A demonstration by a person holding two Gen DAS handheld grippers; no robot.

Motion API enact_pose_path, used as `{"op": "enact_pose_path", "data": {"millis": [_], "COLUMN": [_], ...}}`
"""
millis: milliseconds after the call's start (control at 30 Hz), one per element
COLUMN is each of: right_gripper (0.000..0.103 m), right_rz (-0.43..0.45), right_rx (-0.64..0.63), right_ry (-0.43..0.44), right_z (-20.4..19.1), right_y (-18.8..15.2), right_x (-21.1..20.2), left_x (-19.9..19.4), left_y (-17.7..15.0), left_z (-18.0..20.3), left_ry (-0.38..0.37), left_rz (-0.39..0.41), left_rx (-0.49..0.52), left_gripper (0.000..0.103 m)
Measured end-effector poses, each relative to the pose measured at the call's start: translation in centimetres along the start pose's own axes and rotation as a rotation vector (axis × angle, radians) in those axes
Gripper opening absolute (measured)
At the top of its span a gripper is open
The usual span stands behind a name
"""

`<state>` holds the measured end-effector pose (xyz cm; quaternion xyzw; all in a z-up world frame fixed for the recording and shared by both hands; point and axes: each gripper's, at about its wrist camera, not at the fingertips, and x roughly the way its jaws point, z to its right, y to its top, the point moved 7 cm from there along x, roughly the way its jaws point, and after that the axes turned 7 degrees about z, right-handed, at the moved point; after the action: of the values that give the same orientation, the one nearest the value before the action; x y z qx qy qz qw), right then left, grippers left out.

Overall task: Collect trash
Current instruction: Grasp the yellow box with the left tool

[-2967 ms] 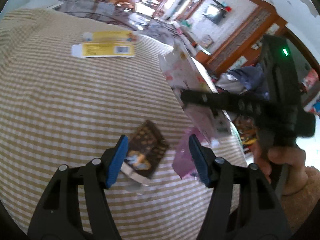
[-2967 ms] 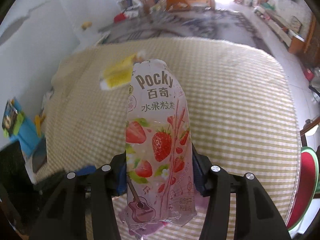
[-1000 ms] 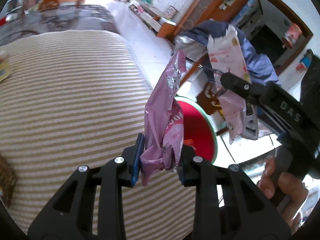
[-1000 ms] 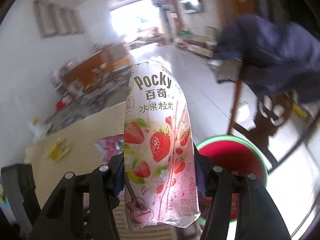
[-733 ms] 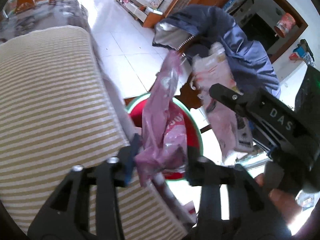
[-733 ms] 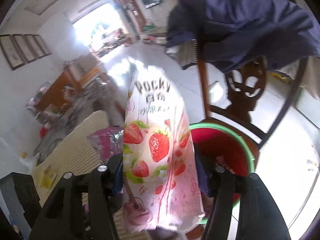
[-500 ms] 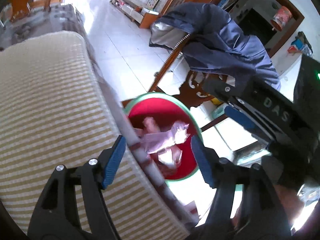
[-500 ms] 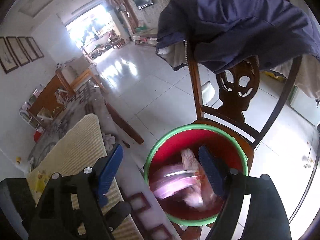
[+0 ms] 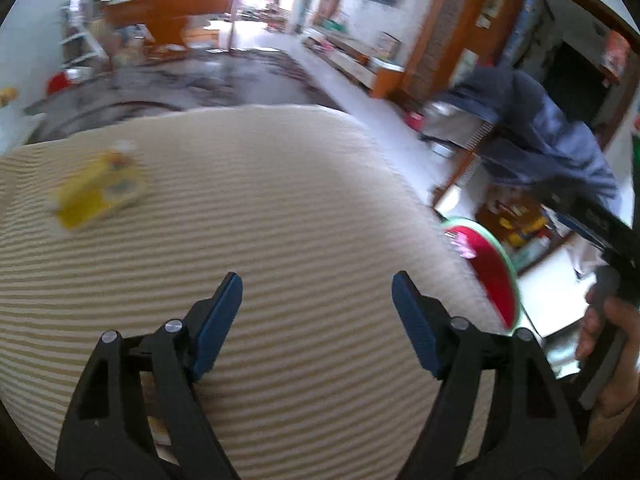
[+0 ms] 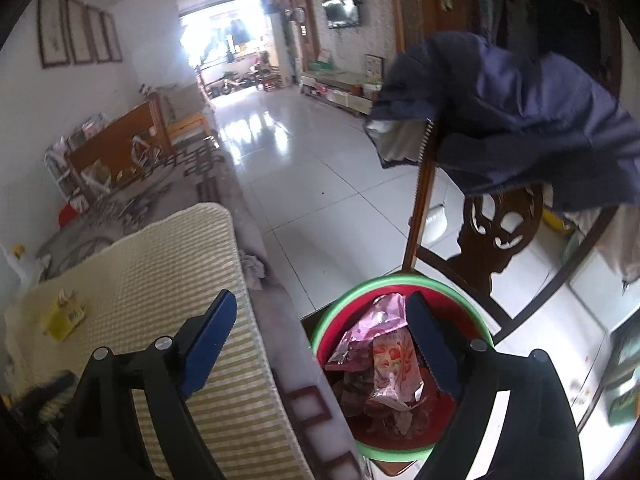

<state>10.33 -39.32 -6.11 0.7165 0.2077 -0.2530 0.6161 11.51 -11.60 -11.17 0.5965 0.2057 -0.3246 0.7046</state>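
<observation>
A red bin with a green rim [image 10: 400, 280] stands on the floor beside the table; it also shows in the left wrist view [image 9: 496, 276]. Inside it lie a purple wrapper [image 10: 368, 328] and the pink Pocky strawberry packet [image 10: 394, 372]. My right gripper [image 10: 322, 336] is open and empty above the bin and the table edge. My left gripper [image 9: 318, 308] is open and empty over the striped tablecloth [image 9: 280, 200]. A yellow packet [image 9: 98, 196] lies on the cloth at the far left, blurred; it also shows in the right wrist view [image 10: 64, 320].
A wooden chair [image 10: 496, 224] draped with a dark blue jacket [image 10: 512, 120] stands behind the bin. The tiled floor [image 10: 304, 176] stretches beyond. A brown wrapper edge [image 9: 160, 436] peeks under my left gripper's left finger. The hand holding the right gripper [image 9: 612, 360] is at the right.
Both grippers have opened and dropped the purple wrapper and the Pocky packet into the red bin. My left gripper has since swung back left over the tablecloth.
</observation>
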Motion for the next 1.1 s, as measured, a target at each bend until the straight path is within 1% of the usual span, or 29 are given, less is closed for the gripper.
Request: {"op": "enact_pose_path", "data": {"millis": [100, 167, 200, 233, 300, 367, 433, 467, 533, 633, 833, 900, 933, 967, 1000, 1067, 1100], "right_gripper": [0.086, 0.086, 0.086, 0.086, 0.086, 0.086, 0.086, 0.086, 0.086, 0.086, 0.086, 0.086, 0.086, 0.086, 0.086, 0.086, 0.086], "right_rz": [-0.007, -0.024, -0.039, -0.052, -0.072, -0.097, -0.126, -0.143, -0.189, -0.265, -0.377, -0.409, -0.426, -0.444, -0.468, -0.538, -0.559], "right_rx": [-0.023, -0.022, -0.027, -0.037, -0.058, -0.073, -0.087, -0.091, -0.074, -0.056, -0.173, -0.192, -0.191, -0.179, -0.159, -0.11, -0.105], "right_ry": [0.022, 0.073, 0.102, 0.114, 0.133, 0.17, 0.209, 0.23, 0.307, 0.438, 0.645, 0.69, 0.707, 0.72, 0.73, 0.754, 0.761], "right_z": [-1.1, -2.2, -2.9, -3.5, -4.7, -6.2, -7.6, -8.2, -9.5, -12.1, -19.4, -21.4, -22.4, -23.1, -23.8, -25.5, -26.1], "right_y": [-0.2, -0.5, -0.8, -1.2, -1.6, -2.2, -2.9, -3.3, -4.1, -5.5, -9.5, -10.7, -11.3, -11.8, -12.4, -14.0, -14.6], "right_x": [0.2, 0.3, 0.5, 0.6, 0.9, 1.1, 1.4, 1.5, 1.7, 1.8, -0.1, -0.6, -0.8, -0.9, -0.8, -0.7, -0.8], "left_x": [-1.1, -1.2, -1.2, -1.0, -0.1, 0.8, 2.5, 3.4, 4.9, 6.2, 7.3, 7.8, 8.1, 8.1, 8.1, 8.0, 8.1], "left_y": [0.8, 1.5, 2.0, 2.3, 3.4, 4.0, 4.9, 5.2, 5.5, 6.2, 6.9, 6.8, 6.8, 6.9, 7.1, 7.4, 7.5], "left_z": [-4.7, -6.7, -8.3, -9.5, -12.2, -14.4, -16.2, -16.7, -17.5, -18.0, -18.5, -18.9, -19.3, -19.4, -19.7, -20.0, -20.1], "left_ry": [0.078, 0.113, 0.139, 0.158, 0.186, 0.199, 0.214, 0.215, 0.229, 0.289, 0.364, 0.378, 0.387, 0.389, 0.395, 0.384, 0.377], "left_rz": [0.019, 0.025, 0.033, 0.032, 0.017, 0.0, -0.038, -0.057, -0.08, -0.084, -0.107, -0.128, -0.139, -0.137, -0.128, -0.12, -0.121], "left_rx": [0.002, 0.015, 0.025, 0.03, 0.019, 0.011, 0.02, 0.029, 0.056, 0.147, 0.25, 0.262, 0.27, 0.273, 0.272, 0.254, 0.247], "left_gripper": [0.077, 0.077, 0.079, 0.08, 0.08, 0.08, 0.08, 0.08, 0.081, 0.082, 0.082, 0.083, 0.084, 0.089, 0.091, 0.091, 0.091]}}
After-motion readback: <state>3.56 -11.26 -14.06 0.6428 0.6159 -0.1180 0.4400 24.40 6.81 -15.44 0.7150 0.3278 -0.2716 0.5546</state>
